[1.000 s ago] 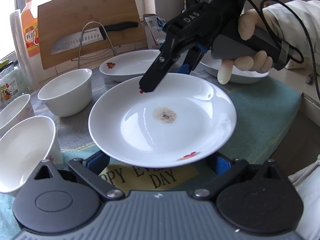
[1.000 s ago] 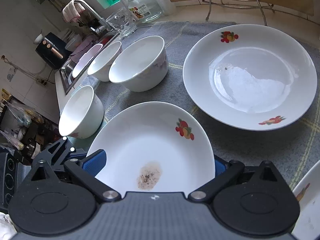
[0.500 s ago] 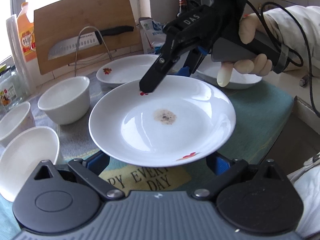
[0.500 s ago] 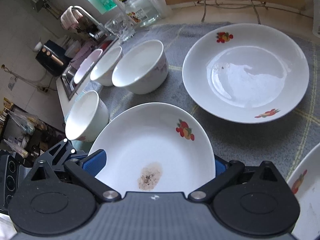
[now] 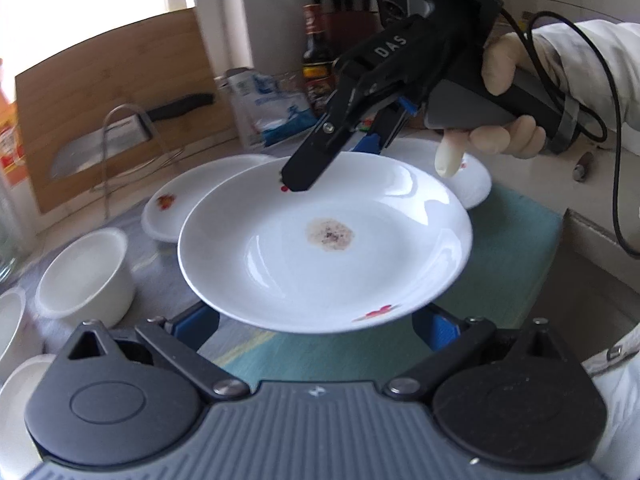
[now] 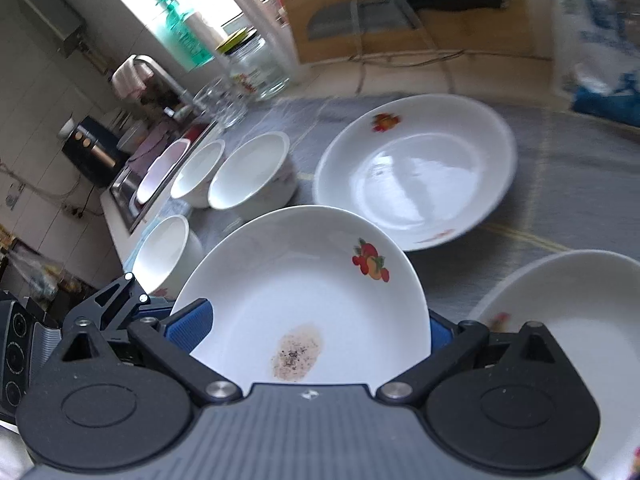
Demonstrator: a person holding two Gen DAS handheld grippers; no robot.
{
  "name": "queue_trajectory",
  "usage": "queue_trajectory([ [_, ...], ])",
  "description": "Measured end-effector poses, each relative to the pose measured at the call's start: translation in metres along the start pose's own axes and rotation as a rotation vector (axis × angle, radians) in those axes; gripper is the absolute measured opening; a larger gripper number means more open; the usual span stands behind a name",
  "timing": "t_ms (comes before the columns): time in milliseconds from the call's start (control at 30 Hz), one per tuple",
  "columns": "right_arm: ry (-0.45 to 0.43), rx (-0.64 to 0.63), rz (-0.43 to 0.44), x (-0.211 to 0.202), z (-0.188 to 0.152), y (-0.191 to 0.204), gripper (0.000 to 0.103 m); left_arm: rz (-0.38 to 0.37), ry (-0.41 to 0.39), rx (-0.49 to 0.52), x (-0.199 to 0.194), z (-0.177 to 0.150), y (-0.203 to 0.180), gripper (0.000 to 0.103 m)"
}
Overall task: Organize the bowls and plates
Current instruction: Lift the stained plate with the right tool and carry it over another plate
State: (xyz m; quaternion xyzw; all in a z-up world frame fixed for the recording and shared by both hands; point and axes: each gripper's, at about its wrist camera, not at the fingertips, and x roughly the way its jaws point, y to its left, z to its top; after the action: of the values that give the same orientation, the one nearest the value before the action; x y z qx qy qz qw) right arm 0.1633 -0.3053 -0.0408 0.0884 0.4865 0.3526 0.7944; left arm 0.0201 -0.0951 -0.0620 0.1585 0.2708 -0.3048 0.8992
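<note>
- We see a glossy, round, shallow white plate, raised above the tabletop; it carries a brown speckled stain near its centre and small red fruit prints on its rim.
- Our right gripper, matte black plastic with blue pads, clamps the plate's far rim; its fingers are clenched on the plate, one black finger lying on the upper face.
- A pale gloved hand holds that gripper's grey handle, a black cable looping behind it.
- Our left gripper faces the plate's near rim, its blue pads set wide on either side of it; whether they touch the plate we cannot tell, nor whether these fingers grip.
- A second plate, equally white and glossy, lies flat on the grey woven cloth beyond the held one; a third plate lies at the right.
- Four deep, smooth white bowls sit apart at the left: one near bowl and three in a row.
- A bamboo board leans behind, with a broad steel knife in a wire rack.
- A dark bottle and a crinkled plastic bag stand by the wall.
</note>
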Motion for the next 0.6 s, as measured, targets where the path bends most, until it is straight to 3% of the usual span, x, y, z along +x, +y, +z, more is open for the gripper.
queue_trajectory([
  [300, -0.075, 0.085, -0.084, -0.050, -0.018, -0.047, 0.103, -0.095, -0.010, 0.077, 0.040, 0.037, -0.026, 0.102],
  [600, -0.102, 0.158, -0.126, -0.072, -0.033, -0.089, 0.103, -0.167, 0.017, 0.093, 0.078, 0.060, -0.046, 0.102],
])
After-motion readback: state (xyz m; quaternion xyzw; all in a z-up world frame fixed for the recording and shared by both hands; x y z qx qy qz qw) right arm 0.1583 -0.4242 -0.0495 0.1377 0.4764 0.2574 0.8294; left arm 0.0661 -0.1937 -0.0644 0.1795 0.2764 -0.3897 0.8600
